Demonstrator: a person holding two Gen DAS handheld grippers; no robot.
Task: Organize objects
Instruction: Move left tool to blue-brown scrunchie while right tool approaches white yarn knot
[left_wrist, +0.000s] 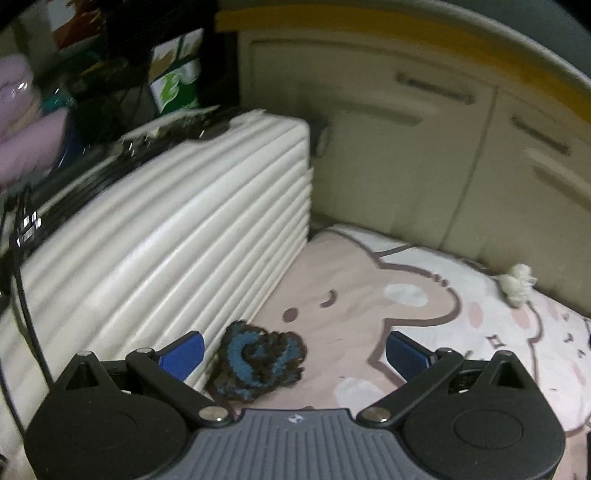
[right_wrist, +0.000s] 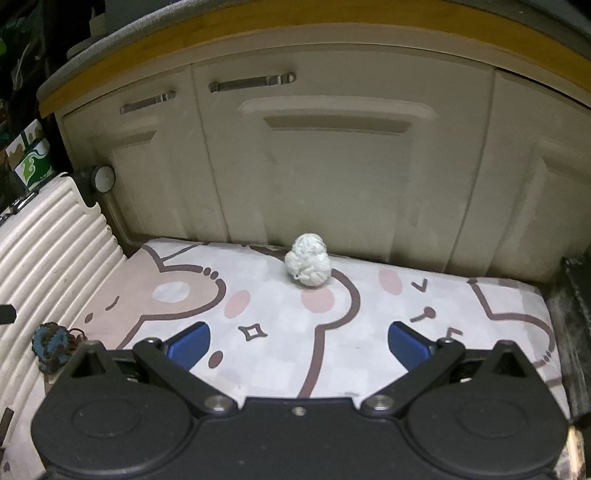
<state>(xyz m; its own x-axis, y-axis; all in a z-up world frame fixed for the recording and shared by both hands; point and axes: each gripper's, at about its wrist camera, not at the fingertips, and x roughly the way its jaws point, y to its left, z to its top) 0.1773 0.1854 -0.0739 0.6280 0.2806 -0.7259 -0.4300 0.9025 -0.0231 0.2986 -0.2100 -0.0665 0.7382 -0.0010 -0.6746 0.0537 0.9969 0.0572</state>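
Since the dark blue yarn ball (left_wrist: 258, 363) lies just ahead between our left gripper's (left_wrist: 293, 354) spread, empty fingers, against the white suitcase (left_wrist: 166, 254), the left hand is nearer it. From the right wrist, our right gripper (right_wrist: 297, 345) also gapes empty; the white yarn ball (right_wrist: 308, 264) sits well ahead on the cartoon mat (right_wrist: 406, 314), near the cabinet (right_wrist: 332, 166).
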